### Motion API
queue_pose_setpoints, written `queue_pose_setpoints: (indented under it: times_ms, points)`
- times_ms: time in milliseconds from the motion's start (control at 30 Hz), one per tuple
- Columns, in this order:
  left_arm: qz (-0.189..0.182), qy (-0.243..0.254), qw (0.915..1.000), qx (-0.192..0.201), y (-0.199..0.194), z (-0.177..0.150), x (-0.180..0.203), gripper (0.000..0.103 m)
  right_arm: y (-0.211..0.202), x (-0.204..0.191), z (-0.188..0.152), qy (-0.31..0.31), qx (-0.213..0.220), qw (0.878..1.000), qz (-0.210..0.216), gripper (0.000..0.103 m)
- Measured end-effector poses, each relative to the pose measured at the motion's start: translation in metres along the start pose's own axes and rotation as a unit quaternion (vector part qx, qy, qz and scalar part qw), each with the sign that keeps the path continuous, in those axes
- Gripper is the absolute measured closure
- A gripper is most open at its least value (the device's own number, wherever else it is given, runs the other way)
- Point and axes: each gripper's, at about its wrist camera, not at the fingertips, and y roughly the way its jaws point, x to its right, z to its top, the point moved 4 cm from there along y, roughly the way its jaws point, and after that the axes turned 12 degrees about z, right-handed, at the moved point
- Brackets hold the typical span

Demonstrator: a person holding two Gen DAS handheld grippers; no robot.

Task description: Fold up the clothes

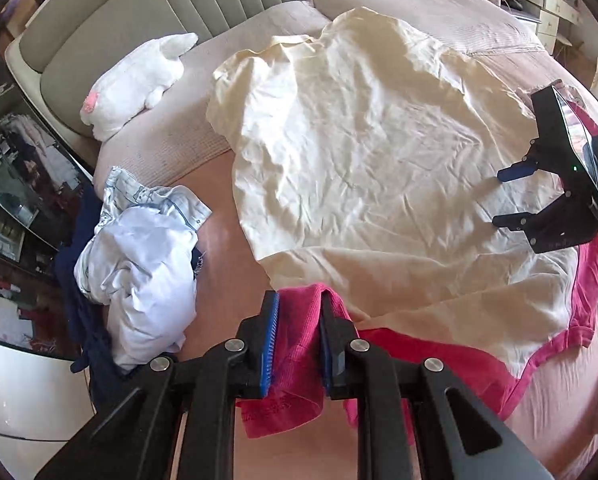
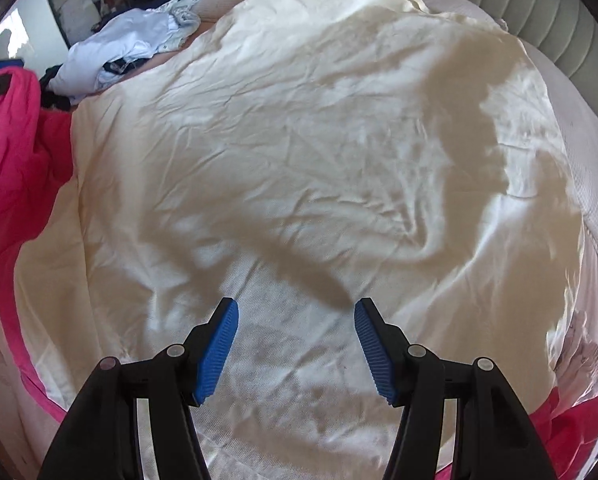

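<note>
1. On the far left of the left wrist view we catch dark shelving (image 1: 15, 184); what sits on it is blurred and warped by the lens, so we can't name any of it.
2. Next we see a crumpled pile of white and pale blue clothes (image 1: 139, 256) on the pink bed sheet (image 1: 223, 248), with a dark navy garment (image 1: 81, 280) under it whose shape we can't make out. The same pile shows up small at the top left of the right wrist view (image 2: 131, 48).
3. Behind that, a white plush toy (image 1: 139, 80) lies against the padded headboard (image 1: 147, 4).
4. Centre now: our left gripper (image 1: 299, 344) is pinching a bunched fold of the pink garment (image 1: 295, 360) between its blue pads (image 1: 270, 344).
5. The pink garment runs on under the cream shirt (image 1: 363, 168), which is spread wrinkled across the bed. Only a pink band along the near edge and right side peeks out (image 1: 579, 304); the rest is covered.
6. Far right, our right gripper (image 1: 511, 196) hovers above the cream shirt's right edge, partly cut off by the frame.
7. From its own camera, the right gripper (image 2: 297, 344) has its fingers (image 2: 219, 352) spread wide with nothing between them, the cream shirt (image 2: 299, 140) filling the view below.
</note>
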Motion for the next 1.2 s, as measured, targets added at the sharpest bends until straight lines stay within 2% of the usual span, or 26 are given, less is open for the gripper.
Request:
queue_pose_setpoints:
  times_ms: [33, 100, 133, 200, 267, 300, 367, 433, 467, 500, 533, 567, 633, 700, 733, 767, 800, 833, 867, 900, 933, 1000, 1067, 1100, 1167, 1200]
  points:
    - [0.012, 0.000, 0.9998, -0.016, 0.007, -0.006, -0.002, 0.087, 0.005, -0.005, -0.002, -0.013, -0.005, 1.000, -0.009, 0.043]
    - [0.060, -0.007, 0.9948, -0.082, 0.029, -0.031, -0.018, 0.086, 0.006, -0.008, -0.003, -0.033, -0.005, 0.999, -0.022, 0.040]
    - [0.088, -0.009, 0.9886, -0.122, 0.039, -0.049, -0.029, 0.086, 0.005, -0.004, -0.003, -0.033, -0.009, 0.999, -0.027, 0.034]
    - [0.140, -0.010, 0.9695, -0.200, 0.056, -0.093, -0.055, 0.085, 0.004, 0.008, -0.002, -0.013, -0.019, 0.999, -0.032, 0.027]
    - [0.152, -0.062, 0.9555, -0.245, 0.061, -0.125, -0.084, 0.085, -0.002, 0.020, 0.000, 0.010, -0.017, 0.999, -0.031, 0.027]
    - [0.142, -0.080, 0.9606, -0.225, 0.054, -0.119, -0.086, 0.085, -0.008, 0.020, 0.004, 0.010, -0.001, 1.000, -0.024, 0.027]
    - [0.121, -0.115, 0.9684, -0.185, 0.041, -0.105, -0.090, 0.085, -0.024, 0.006, 0.017, -0.011, 0.041, 0.999, 0.024, 0.028]
    - [0.100, -0.149, 0.9731, -0.145, 0.028, -0.091, -0.094, 0.085, -0.030, -0.015, 0.030, -0.029, 0.056, 0.995, 0.073, 0.028]
    - [0.037, -0.143, 0.9811, -0.124, 0.027, -0.077, -0.072, 0.084, -0.026, -0.027, 0.038, -0.037, 0.055, 0.994, 0.090, 0.028]
    - [-0.025, -0.137, 0.9849, -0.103, 0.025, -0.064, -0.050, 0.084, -0.018, -0.037, 0.038, -0.044, 0.047, 0.993, 0.097, 0.028]
    - [-0.086, -0.123, 0.9851, -0.084, 0.026, -0.051, -0.021, 0.084, -0.009, -0.046, 0.038, -0.049, 0.038, 0.993, 0.103, 0.028]
    - [-0.130, -0.107, 0.9838, -0.062, 0.027, -0.040, 0.007, 0.083, 0.003, -0.045, 0.035, -0.057, 0.026, 0.994, 0.089, 0.028]
    - [-0.191, -0.063, 0.9791, -0.032, 0.036, -0.029, 0.058, 0.083, 0.022, -0.037, 0.024, -0.070, 0.009, 0.996, 0.047, 0.028]
    - [-0.196, 0.004, 0.9790, -0.055, 0.052, -0.046, 0.088, 0.079, 0.010, -0.020, 0.008, -0.072, 0.030, 0.996, 0.038, 0.029]
    - [-0.172, 0.046, 0.9824, -0.057, 0.053, -0.063, 0.091, 0.072, 0.005, -0.008, -0.002, -0.073, 0.023, 0.997, 0.008, 0.029]
    - [-0.160, 0.062, 0.9842, -0.043, 0.048, -0.078, 0.084, 0.065, -0.004, 0.006, -0.013, -0.067, 0.021, 0.998, -0.008, 0.028]
    - [-0.141, 0.062, 0.9863, -0.058, 0.047, -0.092, 0.072, 0.038, -0.014, 0.021, -0.025, -0.059, 0.020, 0.998, -0.022, 0.028]
    - [-0.128, 0.048, 0.9873, -0.081, 0.050, -0.102, 0.058, 0.025, -0.022, 0.038, -0.039, -0.035, 0.013, 0.999, -0.038, 0.027]
    - [-0.115, 0.034, 0.9874, -0.103, 0.052, -0.112, 0.045, 0.025, -0.030, 0.055, -0.054, -0.008, 0.005, 0.998, -0.054, 0.027]
    - [-0.117, 0.009, 0.9875, -0.105, 0.048, -0.112, 0.036, 0.026, -0.037, 0.067, -0.067, 0.016, 0.001, 0.998, -0.053, 0.028]
    - [-0.124, -0.003, 0.9884, -0.088, 0.040, -0.106, 0.035, 0.026, -0.044, 0.072, -0.076, 0.037, 0.006, 0.998, -0.041, 0.028]
    - [-0.164, 0.009, 0.9863, -0.002, 0.011, -0.078, 0.053, 0.026, -0.056, 0.064, -0.075, 0.056, 0.033, 0.998, -0.007, 0.028]
    - [-0.192, 0.027, 0.9790, 0.061, -0.005, -0.047, 0.083, 0.026, -0.057, 0.048, -0.058, 0.050, 0.065, 0.997, -0.001, 0.028]
    - [-0.201, 0.037, 0.9766, 0.067, -0.002, -0.034, 0.097, 0.026, -0.054, 0.039, -0.049, 0.044, 0.075, 0.996, -0.006, 0.028]
    - [-0.181, 0.082, 0.9795, 0.034, 0.018, -0.023, 0.127, 0.026, -0.032, 0.029, -0.031, 0.023, 0.069, 0.997, -0.019, 0.028]
    - [-0.139, 0.111, 0.9840, 0.008, 0.029, -0.039, 0.128, 0.026, -0.019, 0.027, -0.023, 0.012, 0.058, 0.998, -0.028, 0.028]
